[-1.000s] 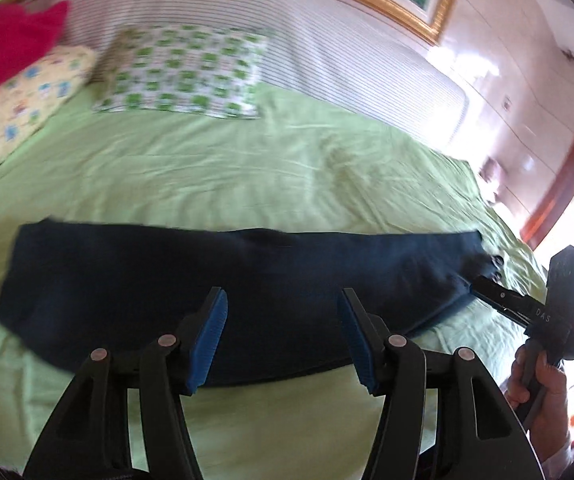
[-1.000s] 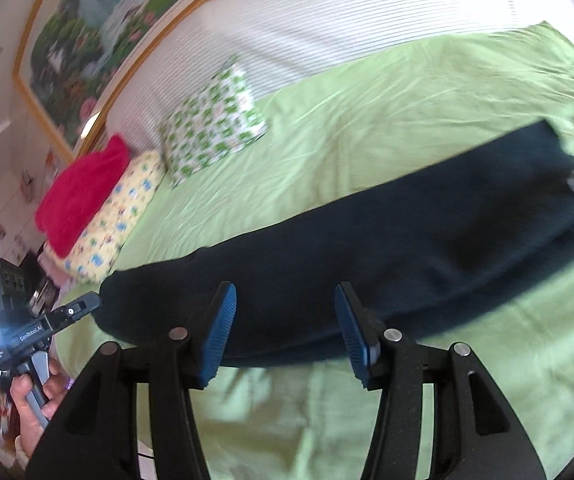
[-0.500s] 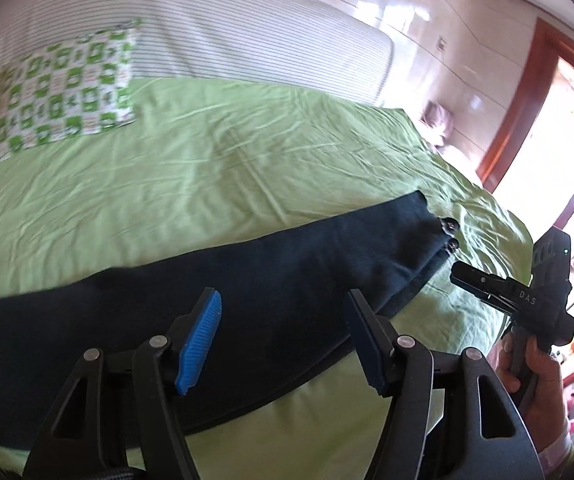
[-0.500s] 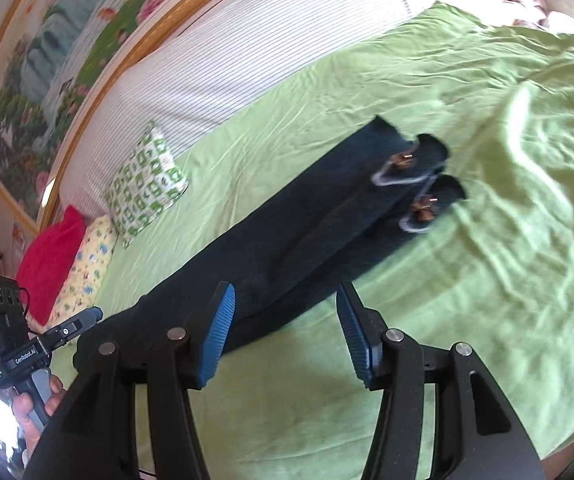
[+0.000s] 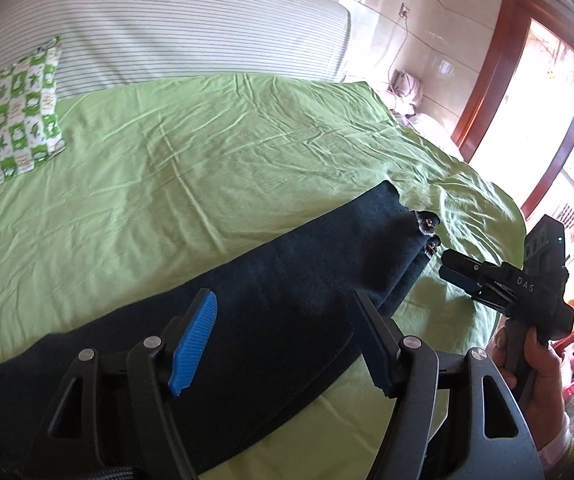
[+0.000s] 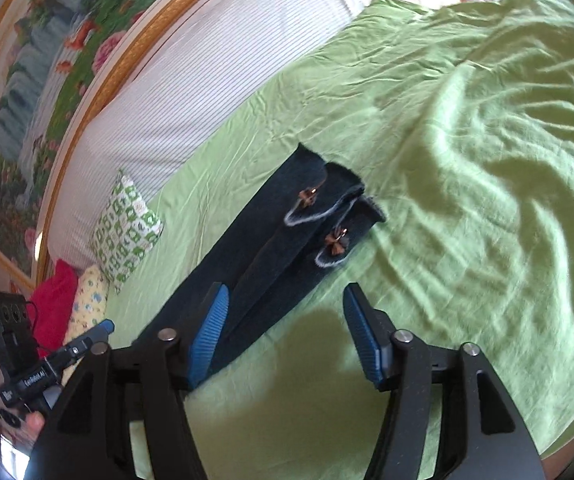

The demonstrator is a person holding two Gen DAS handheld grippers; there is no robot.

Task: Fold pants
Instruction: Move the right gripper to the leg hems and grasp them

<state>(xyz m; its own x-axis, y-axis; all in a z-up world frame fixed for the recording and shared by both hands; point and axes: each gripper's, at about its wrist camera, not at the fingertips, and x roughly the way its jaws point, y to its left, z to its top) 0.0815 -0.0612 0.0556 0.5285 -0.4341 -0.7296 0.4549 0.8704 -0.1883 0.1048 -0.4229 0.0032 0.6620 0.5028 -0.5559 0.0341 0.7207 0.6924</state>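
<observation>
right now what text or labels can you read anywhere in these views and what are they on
"DAS" on the side of the right gripper, seen from the left wrist view.
"CynRobot.AI", roughly, on the side of the left gripper, seen from the right wrist view; the small print is blurred, so the spelling is uncertain.
A white mark left of that label is too blurred to read.
No readable text on the pants, pillows or painting.

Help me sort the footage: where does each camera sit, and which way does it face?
Left wrist view: on the left gripper, looking down across the pants toward the window; the right gripper and a hand show.
Right wrist view: on the right gripper, looking along the pants toward the painting; the left gripper shows.
Shared: pants, green sheet, checked pillow. Both grippers' fingers have just been opening, with nothing gripped.
</observation>
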